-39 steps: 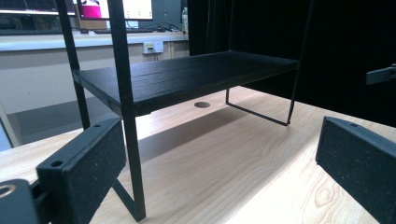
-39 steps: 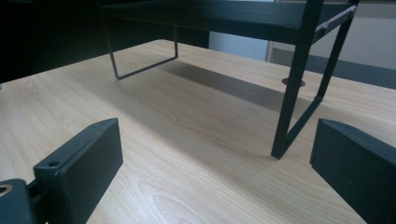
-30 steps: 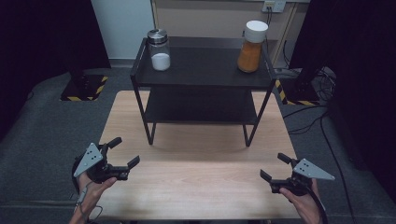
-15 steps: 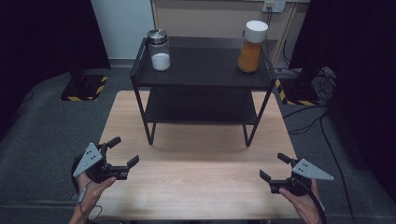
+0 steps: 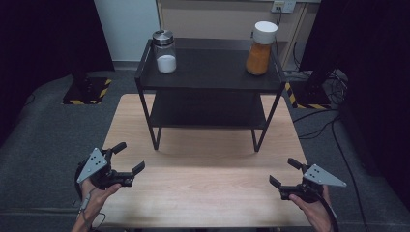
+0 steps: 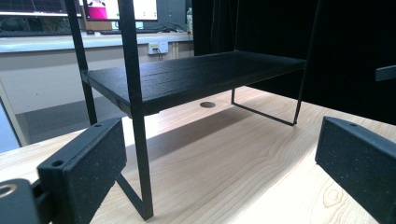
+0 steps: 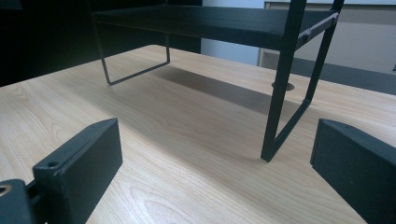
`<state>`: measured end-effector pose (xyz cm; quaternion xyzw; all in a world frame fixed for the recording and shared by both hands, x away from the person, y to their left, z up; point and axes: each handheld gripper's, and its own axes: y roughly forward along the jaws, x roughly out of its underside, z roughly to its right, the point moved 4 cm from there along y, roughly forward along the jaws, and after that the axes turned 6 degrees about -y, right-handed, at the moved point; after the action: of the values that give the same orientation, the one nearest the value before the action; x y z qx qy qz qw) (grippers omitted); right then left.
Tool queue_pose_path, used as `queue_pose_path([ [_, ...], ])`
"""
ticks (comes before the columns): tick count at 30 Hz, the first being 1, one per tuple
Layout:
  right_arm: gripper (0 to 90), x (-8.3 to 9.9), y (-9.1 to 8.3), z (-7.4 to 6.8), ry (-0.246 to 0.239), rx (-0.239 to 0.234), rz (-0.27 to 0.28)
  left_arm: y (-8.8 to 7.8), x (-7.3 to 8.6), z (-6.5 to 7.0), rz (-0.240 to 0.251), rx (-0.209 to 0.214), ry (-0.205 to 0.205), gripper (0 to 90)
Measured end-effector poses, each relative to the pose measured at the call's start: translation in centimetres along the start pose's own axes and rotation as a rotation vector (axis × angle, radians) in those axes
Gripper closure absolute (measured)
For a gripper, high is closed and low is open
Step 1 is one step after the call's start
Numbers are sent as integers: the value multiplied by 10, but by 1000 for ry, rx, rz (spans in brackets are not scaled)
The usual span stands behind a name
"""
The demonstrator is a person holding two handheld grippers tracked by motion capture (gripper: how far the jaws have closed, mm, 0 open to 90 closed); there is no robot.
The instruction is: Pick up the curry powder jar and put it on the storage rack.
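Both sets of fingers released, empty: left gripper point(image 5: 124, 160) at 7 o'clock on the counter point(image 5: 208, 188), right gripper point(image 5: 286, 174) at 5. Black shelf point(image 5: 210, 72) at 12; white-powder jar point(image 5: 164, 51) and orange jar point(image 5: 260, 47) on top.

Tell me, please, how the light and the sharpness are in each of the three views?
High view: the wooden table is evenly lit, the surroundings fall to near black, and the black shelf rack casts a soft shadow. Left gripper view: the near jaws look slightly soft, the background bright. Right gripper view: the rack's shadow crosses the wood.
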<state>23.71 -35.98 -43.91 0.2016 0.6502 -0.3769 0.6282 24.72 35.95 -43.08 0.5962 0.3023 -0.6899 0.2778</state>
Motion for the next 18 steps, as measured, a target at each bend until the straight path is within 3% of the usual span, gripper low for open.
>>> queue_pose_path([
  [18, 27, 0, 0, 0, -3, -1, -1, 1, 0, 0, -4, 4, 1, 9],
])
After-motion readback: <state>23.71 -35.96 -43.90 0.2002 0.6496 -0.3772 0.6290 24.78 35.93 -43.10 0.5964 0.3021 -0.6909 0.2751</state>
